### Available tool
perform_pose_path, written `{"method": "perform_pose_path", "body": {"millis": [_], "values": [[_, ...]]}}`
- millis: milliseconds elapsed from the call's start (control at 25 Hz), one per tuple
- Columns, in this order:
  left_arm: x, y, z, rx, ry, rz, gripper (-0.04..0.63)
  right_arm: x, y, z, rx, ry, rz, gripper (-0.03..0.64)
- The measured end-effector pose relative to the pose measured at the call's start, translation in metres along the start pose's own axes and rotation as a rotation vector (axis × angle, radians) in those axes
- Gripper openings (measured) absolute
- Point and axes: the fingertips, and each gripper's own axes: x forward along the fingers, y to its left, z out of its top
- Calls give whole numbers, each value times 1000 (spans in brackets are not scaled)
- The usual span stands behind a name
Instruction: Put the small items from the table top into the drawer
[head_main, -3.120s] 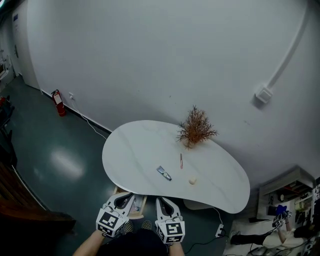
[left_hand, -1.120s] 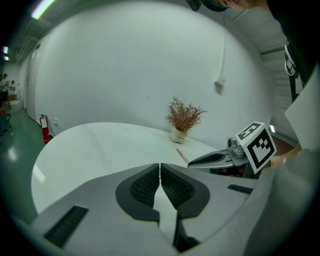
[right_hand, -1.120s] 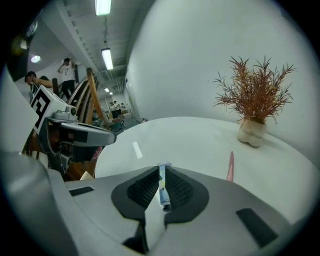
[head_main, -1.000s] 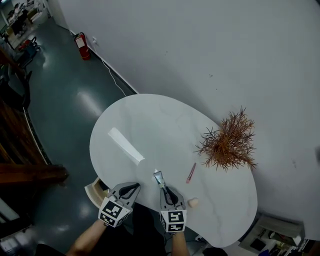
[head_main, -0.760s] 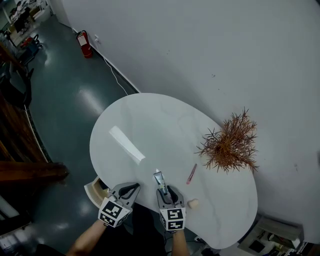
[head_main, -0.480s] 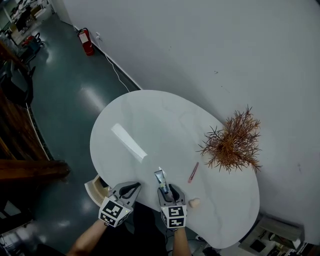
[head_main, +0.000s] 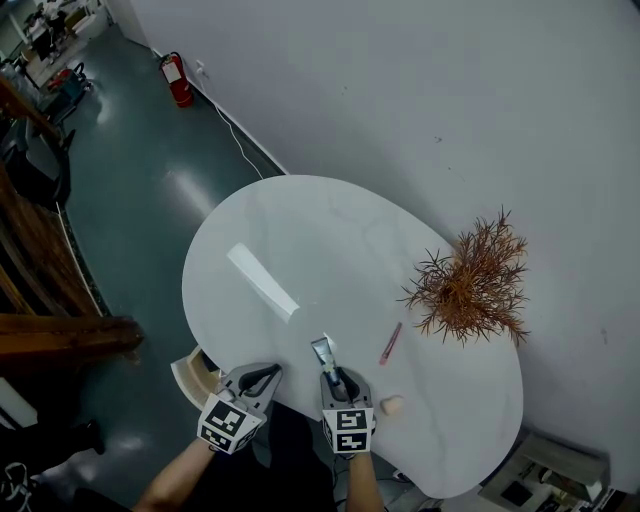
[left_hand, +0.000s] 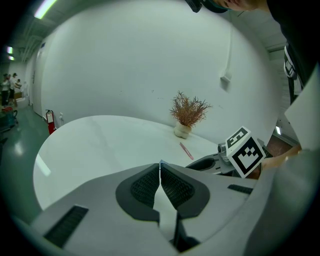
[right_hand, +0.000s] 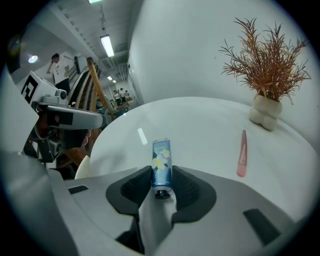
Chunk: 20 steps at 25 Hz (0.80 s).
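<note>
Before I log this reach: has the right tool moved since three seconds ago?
Yes. The right tool moved forward from off the table to over its near edge; its jaws have just been closing on the tube.

A white table (head_main: 340, 235) with a rounded top is spread beneath and ahead of the jaws, backed by a plain white wall (head_main: 400, 90). A dried russet plant (head_main: 470, 285) is stood ahead and right of the jaws, near that wall. Left of the jaws a dark, glossy floor (head_main: 130, 200) is seen — a red fire extinguisher (head_main: 177, 80) far ahead at the wall's foot, dark wooden furniture (head_main: 55, 335) well to the left. Strip lights (right_hand: 106, 45) are lit overhead.
</note>
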Motion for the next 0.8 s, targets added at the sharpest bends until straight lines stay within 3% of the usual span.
{"method": "perform_pose_path", "body": {"millis": [440, 800], "values": [[-6, 2, 4, 1, -15, 12, 25, -1, 0, 6, -8, -9, -3, 135], [-33, 6, 19, 20, -53, 36, 25, -19, 20, 36, -35, -66, 3, 133]]}}
